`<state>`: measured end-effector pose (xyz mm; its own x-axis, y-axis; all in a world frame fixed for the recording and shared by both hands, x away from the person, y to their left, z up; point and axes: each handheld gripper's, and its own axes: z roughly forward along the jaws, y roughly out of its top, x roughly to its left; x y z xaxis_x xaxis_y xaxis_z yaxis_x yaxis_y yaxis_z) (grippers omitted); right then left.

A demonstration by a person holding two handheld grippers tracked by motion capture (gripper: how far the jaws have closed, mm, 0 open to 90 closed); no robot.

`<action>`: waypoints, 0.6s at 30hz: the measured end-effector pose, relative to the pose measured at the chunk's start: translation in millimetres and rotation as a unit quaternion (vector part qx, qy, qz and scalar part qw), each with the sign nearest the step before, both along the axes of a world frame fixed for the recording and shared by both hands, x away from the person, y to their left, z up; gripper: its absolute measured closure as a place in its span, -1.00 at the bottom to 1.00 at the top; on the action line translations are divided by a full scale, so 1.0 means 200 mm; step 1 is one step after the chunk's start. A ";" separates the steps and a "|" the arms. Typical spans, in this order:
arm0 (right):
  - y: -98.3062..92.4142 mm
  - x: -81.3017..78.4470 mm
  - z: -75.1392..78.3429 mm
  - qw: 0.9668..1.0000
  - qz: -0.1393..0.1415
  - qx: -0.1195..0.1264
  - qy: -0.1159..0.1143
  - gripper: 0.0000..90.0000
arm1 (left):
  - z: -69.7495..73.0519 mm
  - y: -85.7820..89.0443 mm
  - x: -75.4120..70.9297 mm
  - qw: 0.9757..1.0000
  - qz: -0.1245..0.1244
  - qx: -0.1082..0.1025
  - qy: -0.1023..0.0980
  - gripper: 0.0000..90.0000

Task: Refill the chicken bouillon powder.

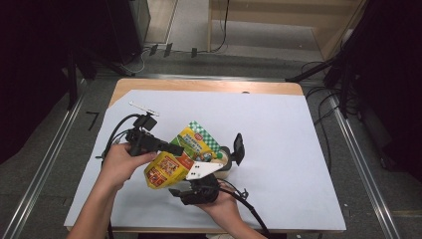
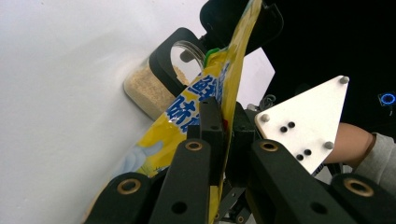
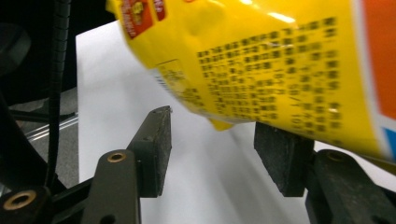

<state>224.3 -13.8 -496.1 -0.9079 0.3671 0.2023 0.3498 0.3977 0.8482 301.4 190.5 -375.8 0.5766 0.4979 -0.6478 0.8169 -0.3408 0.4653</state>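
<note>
- Left tool clamped tight on edge of yellow bag, held tilted above table middle.
- Bag mouth over jar of crumbs; likely pouring step.
- Right tool spread, nothing pinched, bag corner just above its pads.
- Next, probably: pinch bag bottom, tip higher.

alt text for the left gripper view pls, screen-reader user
The left gripper is shut on the edge of a yellow snack bag with blue lettering, held tilted above a white table sheet. Behind the bag, a clear jar of tan granules sits between the jaws of another gripper; a white triangular plate shows at right.
</note>
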 end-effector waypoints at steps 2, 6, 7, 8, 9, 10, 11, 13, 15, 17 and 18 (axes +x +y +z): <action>-0.01 0.00 0.00 1.000 -0.004 0.002 0.000 0.04 | 0.00 0.01 0.00 1.000 0.002 -0.005 -0.001 0.98; -0.01 0.01 0.00 1.000 -0.011 0.006 0.003 0.03 | 0.00 0.02 0.01 1.000 0.008 -0.012 0.001 0.98; -0.01 0.01 0.00 1.000 -0.013 0.004 0.005 0.03 | -0.01 0.03 0.01 1.000 0.006 -0.014 0.002 0.99; -0.01 0.01 0.00 1.000 -0.013 0.004 0.005 0.03 | -0.01 0.03 0.01 1.000 0.006 -0.014 0.002 0.99; -0.01 0.01 0.00 1.000 -0.014 0.002 0.006 0.03 | -0.01 0.03 0.01 1.000 0.006 -0.014 0.001 0.99; -0.01 0.01 0.00 1.000 -0.014 0.001 0.006 0.03 | -0.01 0.03 0.01 1.000 0.006 -0.014 0.001 1.00; -0.01 0.01 0.00 1.000 -0.014 0.001 0.006 0.03 | -0.01 0.03 0.01 1.000 0.008 -0.013 -0.001 1.00; -0.01 0.01 0.00 1.000 -0.016 0.001 0.006 0.03 | -0.01 0.04 0.01 1.000 0.009 -0.013 -0.001 1.00; -0.01 0.01 0.00 1.000 -0.016 0.002 0.007 0.03 | -0.01 0.04 0.01 1.000 0.009 -0.015 -0.001 1.00; -0.02 0.02 0.00 1.000 -0.017 0.003 0.004 0.03 | -0.01 0.05 0.01 1.000 0.013 -0.019 -0.001 1.00; -0.02 0.02 0.00 1.000 -0.017 0.003 0.004 0.03 | -0.01 0.05 0.01 1.000 0.013 -0.019 -0.001 1.00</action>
<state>227.8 -16.8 -496.4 -0.8931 0.3969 0.2117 0.3701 0.3810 0.8473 303.6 199.7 -376.9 0.5660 0.4873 -0.6650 0.8237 -0.3020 0.4798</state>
